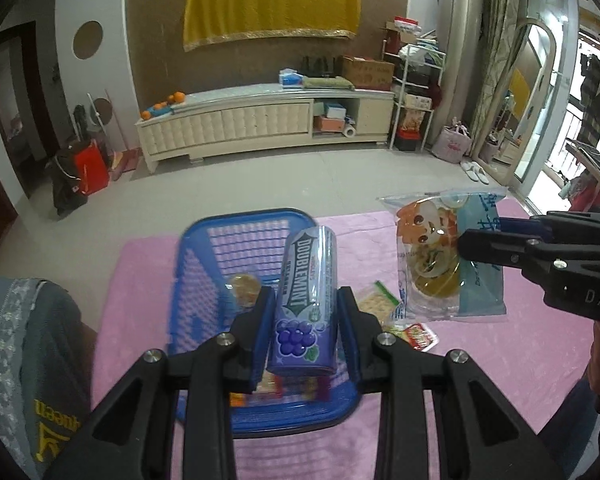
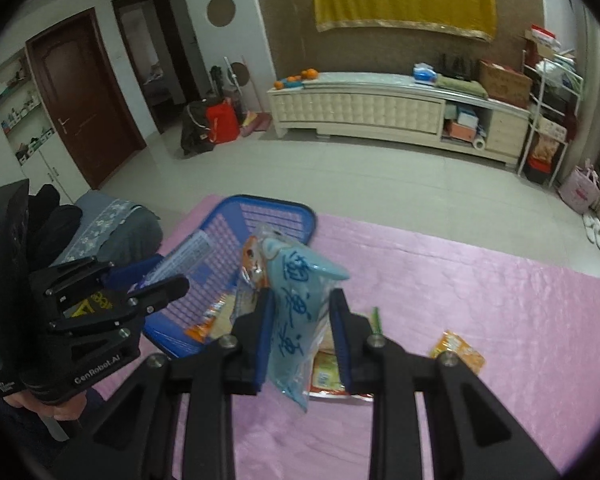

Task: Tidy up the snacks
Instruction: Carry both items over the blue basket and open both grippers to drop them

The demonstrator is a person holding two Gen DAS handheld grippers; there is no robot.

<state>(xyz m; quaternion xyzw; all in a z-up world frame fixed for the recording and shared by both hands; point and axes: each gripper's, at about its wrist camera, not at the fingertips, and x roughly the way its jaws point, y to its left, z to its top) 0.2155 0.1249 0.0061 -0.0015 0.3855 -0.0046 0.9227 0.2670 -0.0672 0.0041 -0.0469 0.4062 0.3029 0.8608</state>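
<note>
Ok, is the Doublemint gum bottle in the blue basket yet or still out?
Still out. The left hand-held gripper is shut on the Doublemint gum bottle, holding it above the blue basket.

Two grippers — left [image 1: 304, 312], right [image 2: 300, 320]. One gum bottle [image 1: 306, 300] between the left fingers; one blue snack bag [image 2: 296, 320] between the right fingers. One blue basket [image 1: 204, 280] beneath the left gripper, with one round gold-wrapped snack [image 1: 244, 286] inside. Loose packets on the pink cloth [image 2: 500, 300] right of the right gripper — one orange [image 2: 458, 350], one green-edged [image 1: 380, 300], one red [image 1: 420, 336].
</note>
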